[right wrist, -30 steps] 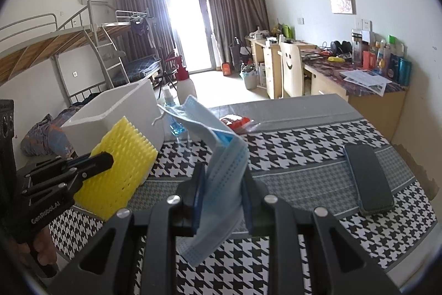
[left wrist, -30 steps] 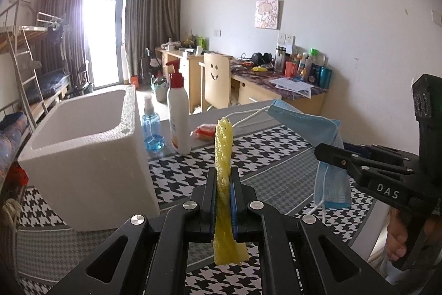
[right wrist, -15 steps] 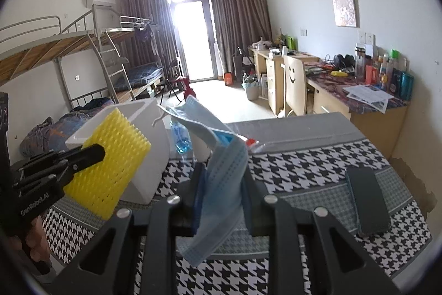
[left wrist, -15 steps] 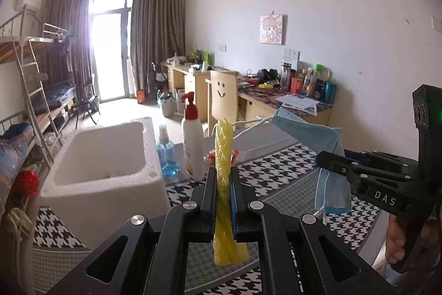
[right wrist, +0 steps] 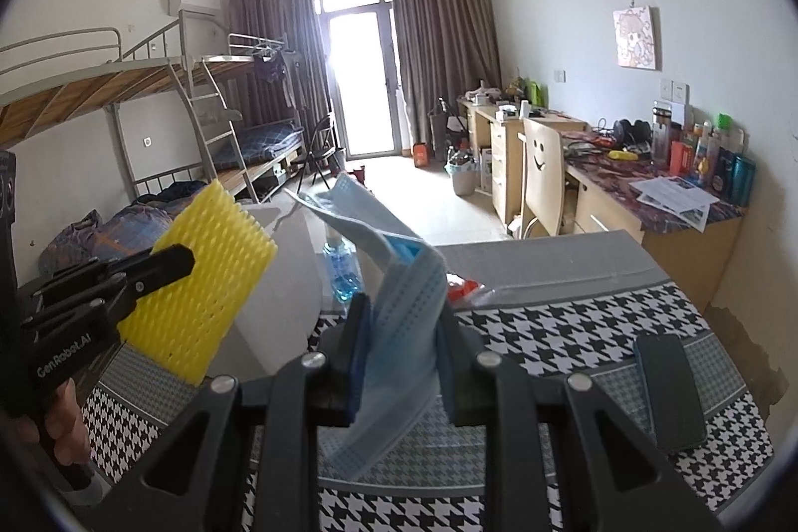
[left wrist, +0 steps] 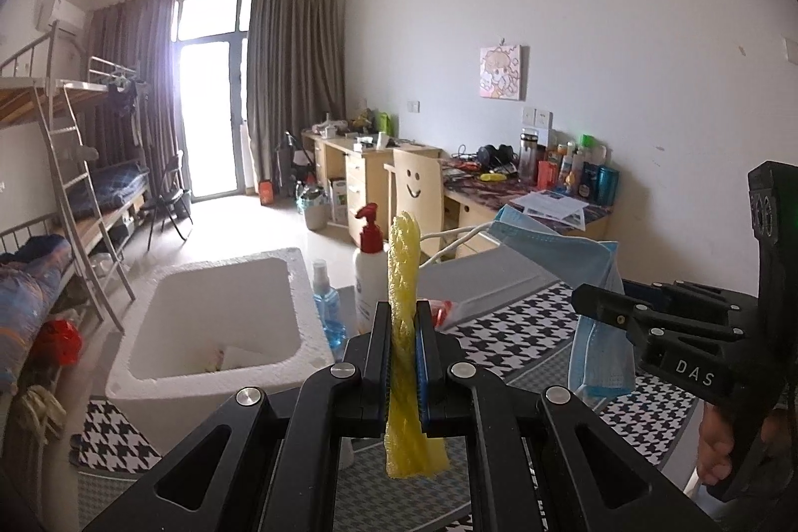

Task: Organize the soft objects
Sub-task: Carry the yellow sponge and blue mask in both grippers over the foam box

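Observation:
My left gripper (left wrist: pixel 403 322) is shut on a yellow foam net sleeve (left wrist: pixel 405 277), held edge-on and upright above the table; it shows as a flat yellow pad in the right wrist view (right wrist: pixel 199 282). My right gripper (right wrist: pixel 401 322) is shut on a blue face mask (right wrist: pixel 394 307), which hangs folded from the jaws; in the left wrist view the mask (left wrist: pixel 573 263) hangs at the right. A white foam box (left wrist: pixel 214 322), open on top, stands on the table left of and below the left gripper.
A red-capped white pump bottle (left wrist: pixel 370 267) and a blue spray bottle (left wrist: pixel 326 307) stand beside the box. A red packet (right wrist: pixel 461 287) lies behind them. A dark phone (right wrist: pixel 668 387) lies at the table's right. The tablecloth (right wrist: pixel 573 332) is houndstooth.
Both grippers have risen, each still holding its object. The foam box now sits lower in view and its inside shows.

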Motion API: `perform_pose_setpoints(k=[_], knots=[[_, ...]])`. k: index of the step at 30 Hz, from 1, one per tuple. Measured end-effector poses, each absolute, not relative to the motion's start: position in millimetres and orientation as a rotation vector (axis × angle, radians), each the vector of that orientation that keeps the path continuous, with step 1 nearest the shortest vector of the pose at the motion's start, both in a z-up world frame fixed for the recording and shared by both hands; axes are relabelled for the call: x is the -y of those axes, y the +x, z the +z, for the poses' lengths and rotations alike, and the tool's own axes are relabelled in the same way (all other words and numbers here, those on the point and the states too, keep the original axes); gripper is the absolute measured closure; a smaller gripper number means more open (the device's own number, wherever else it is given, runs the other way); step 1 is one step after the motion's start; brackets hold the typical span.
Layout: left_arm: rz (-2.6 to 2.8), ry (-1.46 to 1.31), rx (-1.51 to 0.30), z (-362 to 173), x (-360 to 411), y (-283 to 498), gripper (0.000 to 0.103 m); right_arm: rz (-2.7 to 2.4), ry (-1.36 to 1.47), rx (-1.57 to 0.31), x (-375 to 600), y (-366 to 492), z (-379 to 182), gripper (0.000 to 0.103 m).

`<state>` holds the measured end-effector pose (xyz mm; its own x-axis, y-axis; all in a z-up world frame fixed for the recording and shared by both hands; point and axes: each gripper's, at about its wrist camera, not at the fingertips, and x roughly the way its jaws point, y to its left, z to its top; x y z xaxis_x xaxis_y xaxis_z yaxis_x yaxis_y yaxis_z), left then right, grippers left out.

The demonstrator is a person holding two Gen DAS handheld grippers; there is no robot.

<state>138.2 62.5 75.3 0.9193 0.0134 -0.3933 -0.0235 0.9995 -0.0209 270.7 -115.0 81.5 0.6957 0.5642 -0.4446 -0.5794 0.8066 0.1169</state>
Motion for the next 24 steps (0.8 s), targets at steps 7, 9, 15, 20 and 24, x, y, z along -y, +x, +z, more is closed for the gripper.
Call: perform_pose_setpoints(k=[7, 9, 15, 20, 24], knots=[[0.043, -0.017, -0.381, 84.1, -69.3, 140.4, 0.095, 0.654, -0.032, -0.477, 107.8, 275.2, 85.3, 0.074], [0.053, -0.019, -0.376, 86.7, -72.9, 141.9, 0.095, 0.658, -0.032, -0.473, 105.3, 275.2, 86.9, 0.074], [0.076, -0.019, -0.362, 91.3, -81.6, 145.9, 0.095, 0.67, -0.034, -0.459, 98.0, 276.7, 93.2, 0.074], [0.099, -0.023, -0.355, 94.0, -89.4, 148.9, 0.095, 0.677, -0.041, -0.448, 90.5, 278.1, 98.2, 0.074], [0.116, -0.024, -0.35, 96.7, -93.5, 150.1, 0.095, 0.686, -0.053, -0.442, 85.3, 280.4, 100.9, 0.074]])
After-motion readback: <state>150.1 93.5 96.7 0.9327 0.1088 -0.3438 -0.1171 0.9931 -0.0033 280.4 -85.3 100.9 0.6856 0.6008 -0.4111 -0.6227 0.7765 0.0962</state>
